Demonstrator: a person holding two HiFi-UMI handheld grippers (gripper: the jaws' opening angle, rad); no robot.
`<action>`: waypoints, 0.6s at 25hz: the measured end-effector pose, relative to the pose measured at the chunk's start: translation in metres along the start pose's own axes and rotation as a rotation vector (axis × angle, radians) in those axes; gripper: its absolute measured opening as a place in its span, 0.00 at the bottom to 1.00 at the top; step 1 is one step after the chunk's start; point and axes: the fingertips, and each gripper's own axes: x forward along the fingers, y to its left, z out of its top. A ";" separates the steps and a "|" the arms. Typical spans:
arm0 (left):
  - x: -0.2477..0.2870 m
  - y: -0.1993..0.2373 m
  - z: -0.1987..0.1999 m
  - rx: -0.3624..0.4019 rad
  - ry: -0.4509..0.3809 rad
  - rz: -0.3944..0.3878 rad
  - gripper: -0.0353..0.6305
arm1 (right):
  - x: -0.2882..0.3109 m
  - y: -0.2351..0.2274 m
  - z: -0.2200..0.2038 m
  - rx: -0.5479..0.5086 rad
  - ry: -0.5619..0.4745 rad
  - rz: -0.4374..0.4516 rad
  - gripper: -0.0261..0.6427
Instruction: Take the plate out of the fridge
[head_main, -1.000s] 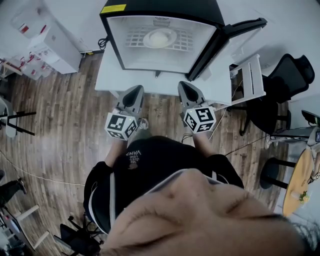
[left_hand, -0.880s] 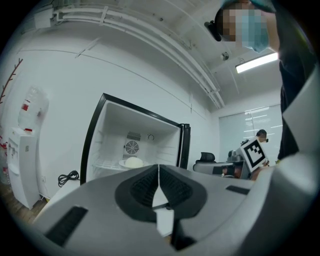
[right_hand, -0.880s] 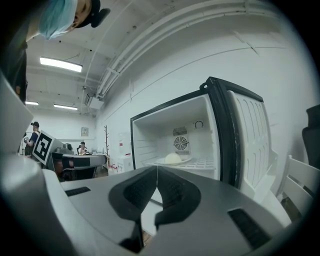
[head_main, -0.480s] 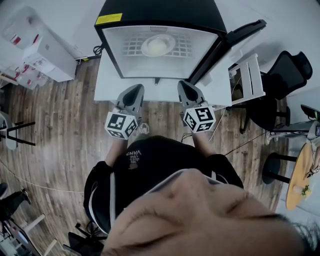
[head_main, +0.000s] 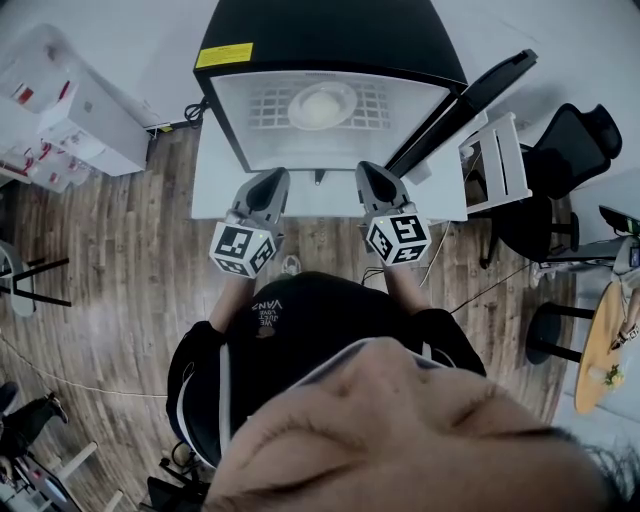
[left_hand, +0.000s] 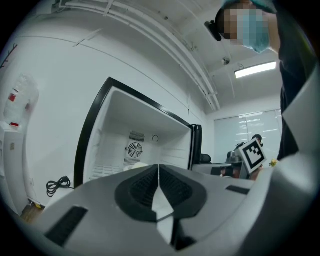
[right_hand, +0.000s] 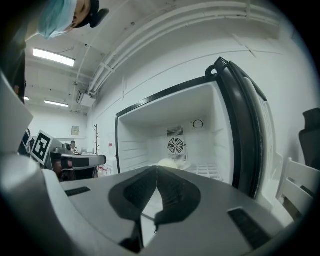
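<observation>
A small black fridge (head_main: 330, 40) stands on a white table, its door (head_main: 460, 105) swung wide to the right. Inside, a pale plate (head_main: 320, 105) with something round and whitish on it rests on the wire shelf. From the right gripper view the plate (right_hand: 170, 163) peeks over the jaws; in the left gripper view only its edge (left_hand: 134, 166) shows. My left gripper (head_main: 268, 183) and right gripper (head_main: 372, 177) are side by side just short of the fridge's mouth, both pointing at it. Both are shut with nothing between the jaws.
The white table (head_main: 215, 165) carries the fridge and fills the space ahead. A white chair (head_main: 500, 160) and a black office chair (head_main: 570, 165) stand to the right by the open door. White boxes (head_main: 75, 105) sit at the left. The floor is wood planks.
Both grippers have come closer to the fridge; the fridge and plate appear larger and nearer. The jaws stayed shut.
</observation>
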 end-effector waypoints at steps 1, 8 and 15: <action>0.002 0.003 0.001 -0.001 0.000 -0.004 0.08 | 0.004 0.000 0.001 0.000 0.000 -0.004 0.06; 0.017 0.027 0.001 -0.006 0.014 -0.036 0.08 | 0.028 -0.005 0.002 0.006 -0.003 -0.040 0.06; 0.026 0.045 -0.002 -0.006 0.025 -0.077 0.08 | 0.045 -0.003 0.001 0.011 -0.008 -0.079 0.06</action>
